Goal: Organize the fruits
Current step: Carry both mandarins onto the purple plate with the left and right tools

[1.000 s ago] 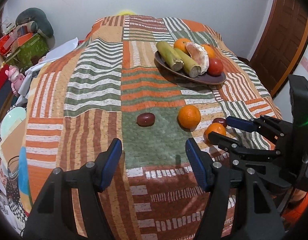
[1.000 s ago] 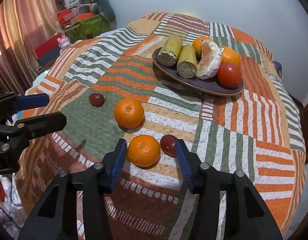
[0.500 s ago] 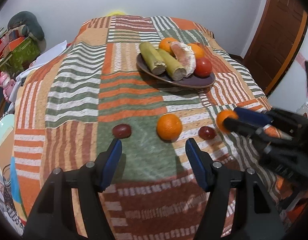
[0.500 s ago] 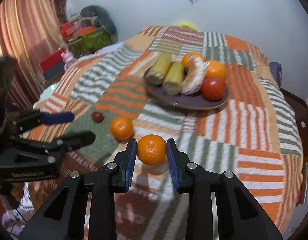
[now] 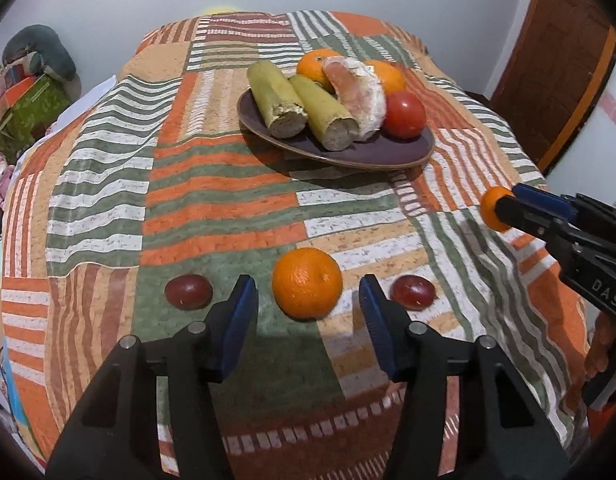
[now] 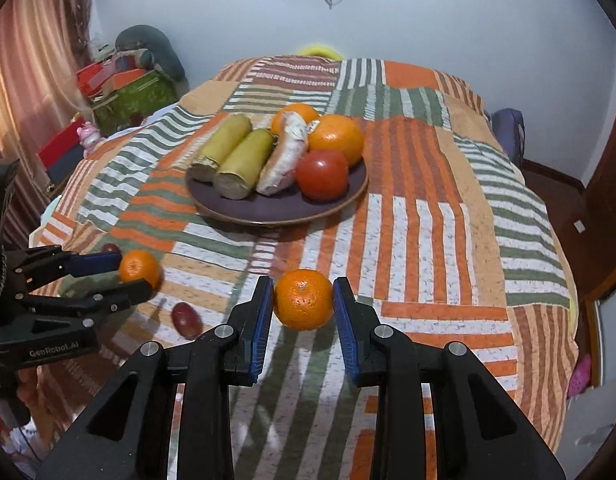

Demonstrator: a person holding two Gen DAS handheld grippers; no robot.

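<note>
Striped patchwork bedding (image 5: 211, 208) in orange, green and white covers the bed that serves as the work surface, with white walls behind. Going left to right in the left wrist view: a dark red fruit (image 5: 188, 291) lies on the quilt just beside the left gripper (image 5: 308, 312), whose blue-padded jaws stand wide apart either side of a loose orange (image 5: 307, 282) without touching it. A second dark red fruit (image 5: 412, 293) lies just right of that gripper. Behind them sits a purple plate (image 5: 372, 154) carrying two cut green stalks, a peeled citrus piece, oranges and a red tomato. At far right the right gripper (image 6: 303, 312) has its jaws closed narrowly on a held orange (image 6: 303, 299), lifted clear of the quilt; its body shows the letters "DAS". In the right wrist view, the left gripper's body reads "GenRobot.AI".
</note>
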